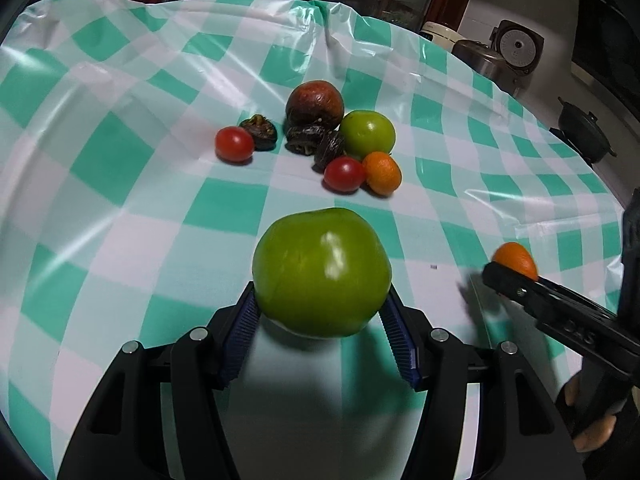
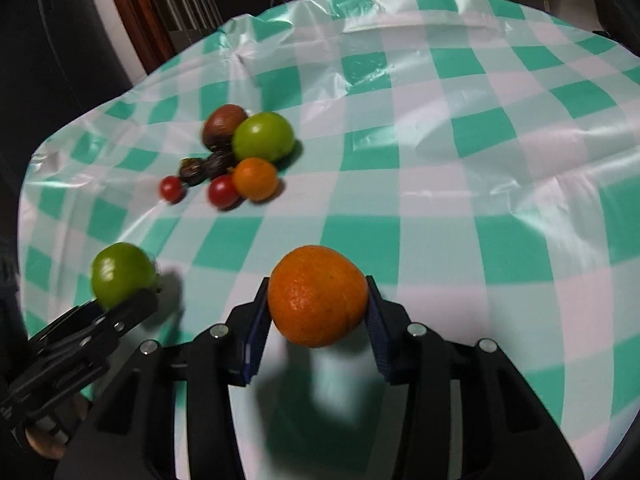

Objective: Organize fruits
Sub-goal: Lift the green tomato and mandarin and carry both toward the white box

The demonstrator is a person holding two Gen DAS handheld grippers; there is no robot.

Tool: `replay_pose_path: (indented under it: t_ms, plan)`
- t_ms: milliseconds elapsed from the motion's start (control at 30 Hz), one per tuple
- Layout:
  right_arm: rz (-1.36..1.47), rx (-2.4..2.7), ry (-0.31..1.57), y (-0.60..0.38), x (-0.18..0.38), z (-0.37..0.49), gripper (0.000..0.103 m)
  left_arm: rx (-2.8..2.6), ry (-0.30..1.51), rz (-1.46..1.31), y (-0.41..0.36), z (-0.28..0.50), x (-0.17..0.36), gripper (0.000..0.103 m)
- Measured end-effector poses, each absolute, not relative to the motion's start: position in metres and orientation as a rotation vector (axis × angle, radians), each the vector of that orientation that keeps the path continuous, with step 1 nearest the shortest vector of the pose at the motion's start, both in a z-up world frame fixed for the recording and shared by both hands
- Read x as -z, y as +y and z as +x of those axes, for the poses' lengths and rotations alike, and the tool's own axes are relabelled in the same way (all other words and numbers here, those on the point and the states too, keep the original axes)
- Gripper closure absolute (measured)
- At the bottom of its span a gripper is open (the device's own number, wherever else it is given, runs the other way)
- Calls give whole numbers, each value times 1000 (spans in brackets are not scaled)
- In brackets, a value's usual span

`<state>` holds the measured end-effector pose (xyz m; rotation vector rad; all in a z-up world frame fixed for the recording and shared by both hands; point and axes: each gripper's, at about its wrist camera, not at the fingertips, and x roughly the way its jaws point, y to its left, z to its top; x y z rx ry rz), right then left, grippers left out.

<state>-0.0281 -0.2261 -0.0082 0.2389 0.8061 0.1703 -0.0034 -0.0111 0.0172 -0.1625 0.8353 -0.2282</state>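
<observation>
My left gripper (image 1: 320, 300) is shut on a large green fruit (image 1: 322, 272) and holds it above the table; the same fruit shows in the right wrist view (image 2: 120, 274). My right gripper (image 2: 318, 304) is shut on an orange (image 2: 318, 294), which also shows at the right of the left wrist view (image 1: 516, 260). On the cloth lies a cluster: a brown-red fruit (image 1: 315, 104), a green fruit (image 1: 367, 132), a small orange (image 1: 382, 173), two red tomatoes (image 1: 234, 143) (image 1: 344, 174) and dark shrivelled fruits (image 1: 260, 131).
The table has a green and white checked plastic cloth (image 1: 120, 160). Pots and a rice cooker (image 1: 516, 52) stand beyond its far right edge. Dark furniture stands behind the table (image 2: 72, 40).
</observation>
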Motion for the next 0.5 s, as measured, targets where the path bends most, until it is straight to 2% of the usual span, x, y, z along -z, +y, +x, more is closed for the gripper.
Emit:
replay_pose_path:
  t_ms: [167, 200, 233, 267, 367, 400, 467, 500]
  plan:
    - [219, -203, 786, -206, 0, -55, 59, 192, 790, -122, 0, -33, -24, 48]
    - [207, -208, 783, -201, -1, -61, 58, 188, 764, -110, 3, -40, -28, 58]
    - [198, -213, 781, -196, 0, -65, 58, 178, 740, -93, 6, -47, -34, 74]
    - [194, -221, 783, -191, 0, -68, 58, 164, 729, -80, 8, -51, -37, 78]
    - [153, -238, 807, -174, 7, -74, 58, 169, 791, -47, 11, -49, -39, 77]
    - [130, -223, 795, -171, 6, -75, 58, 200, 832, -50, 11, -46, -35, 68]
    - [136, -223, 790, -172, 4, -77, 58, 206, 837, -63, 15, -46, -27, 40]
    - [142, -220, 799, -173, 6, -76, 58, 213, 824, -75, 16, -46, -25, 7]
